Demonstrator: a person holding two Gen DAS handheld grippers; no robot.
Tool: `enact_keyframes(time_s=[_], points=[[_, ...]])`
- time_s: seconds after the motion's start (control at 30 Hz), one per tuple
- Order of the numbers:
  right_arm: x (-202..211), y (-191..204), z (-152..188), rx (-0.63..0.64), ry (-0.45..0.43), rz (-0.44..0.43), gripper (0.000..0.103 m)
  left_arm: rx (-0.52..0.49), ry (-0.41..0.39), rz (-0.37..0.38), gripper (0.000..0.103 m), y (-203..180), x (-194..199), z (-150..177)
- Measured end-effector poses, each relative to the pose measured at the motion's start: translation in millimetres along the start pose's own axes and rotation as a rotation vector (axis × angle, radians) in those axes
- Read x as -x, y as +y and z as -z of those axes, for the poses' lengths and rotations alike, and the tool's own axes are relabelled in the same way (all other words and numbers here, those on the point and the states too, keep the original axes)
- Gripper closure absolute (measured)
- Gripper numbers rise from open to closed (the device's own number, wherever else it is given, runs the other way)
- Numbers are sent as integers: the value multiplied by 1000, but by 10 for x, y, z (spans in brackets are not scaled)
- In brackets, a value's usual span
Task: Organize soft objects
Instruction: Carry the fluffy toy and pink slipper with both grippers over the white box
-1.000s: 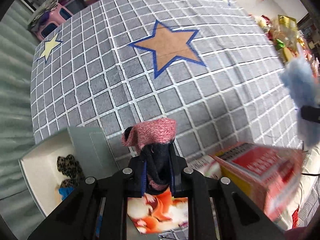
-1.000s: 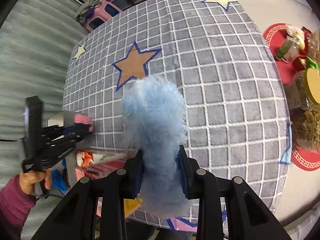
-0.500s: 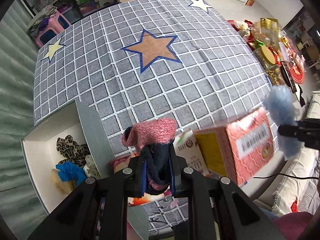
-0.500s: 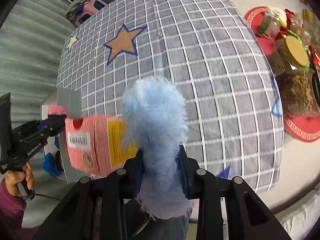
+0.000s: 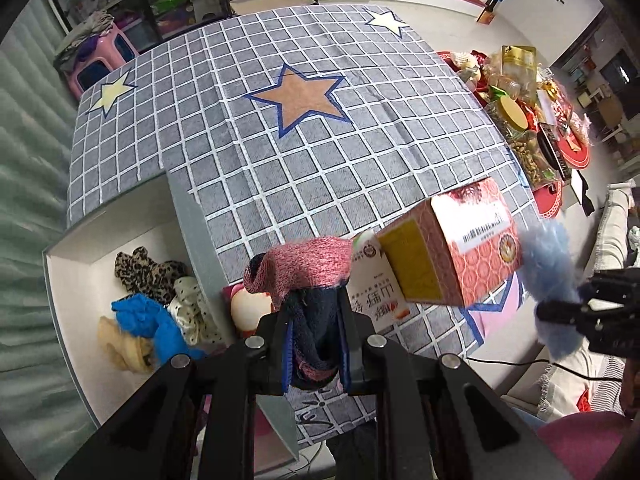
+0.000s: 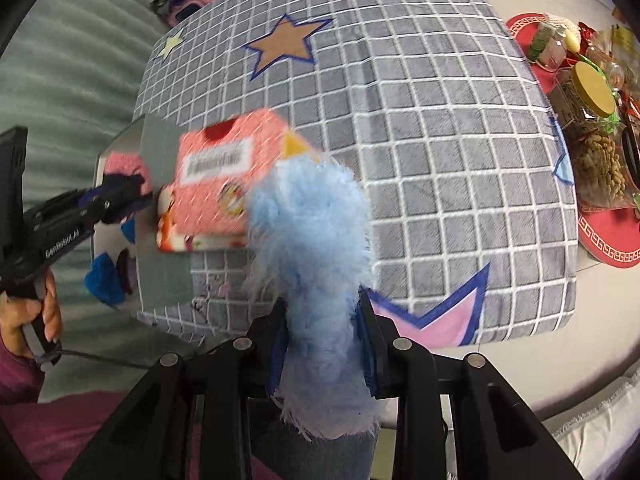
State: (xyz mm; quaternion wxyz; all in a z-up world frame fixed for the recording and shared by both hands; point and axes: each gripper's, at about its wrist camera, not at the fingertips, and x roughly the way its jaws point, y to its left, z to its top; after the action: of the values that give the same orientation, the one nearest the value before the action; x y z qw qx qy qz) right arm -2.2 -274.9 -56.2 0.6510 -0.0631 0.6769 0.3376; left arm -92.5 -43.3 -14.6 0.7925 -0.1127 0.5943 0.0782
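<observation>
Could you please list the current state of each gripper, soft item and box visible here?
Left gripper: shut on pink and navy sock.
Right gripper: shut on fluffy blue item.
White box: open, soft items inside.
Red carton: closed, lying at table edge.

Table [image 5: 400, 136] covered by a grey grid-pattern cloth [image 5: 256, 184] printed with stars. At its near edge lie a red carton [image 5: 452, 248] resting on a flat printed packet [image 5: 376, 288]. A white open box [image 5: 72, 248] adjoins the table's left edge; whether it rests on the table cannot be determined.
</observation>
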Motion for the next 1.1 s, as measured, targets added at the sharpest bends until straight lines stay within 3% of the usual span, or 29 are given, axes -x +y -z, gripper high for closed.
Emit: enact_keyframes(time_s=[0.43,1.1], points=[[-78,634,143,150,21,-4,70,71,-51,18,84,225,228,315],[-143,1705,-223,418,41,-69,70,336,-116,-34,84,910,460,803]])
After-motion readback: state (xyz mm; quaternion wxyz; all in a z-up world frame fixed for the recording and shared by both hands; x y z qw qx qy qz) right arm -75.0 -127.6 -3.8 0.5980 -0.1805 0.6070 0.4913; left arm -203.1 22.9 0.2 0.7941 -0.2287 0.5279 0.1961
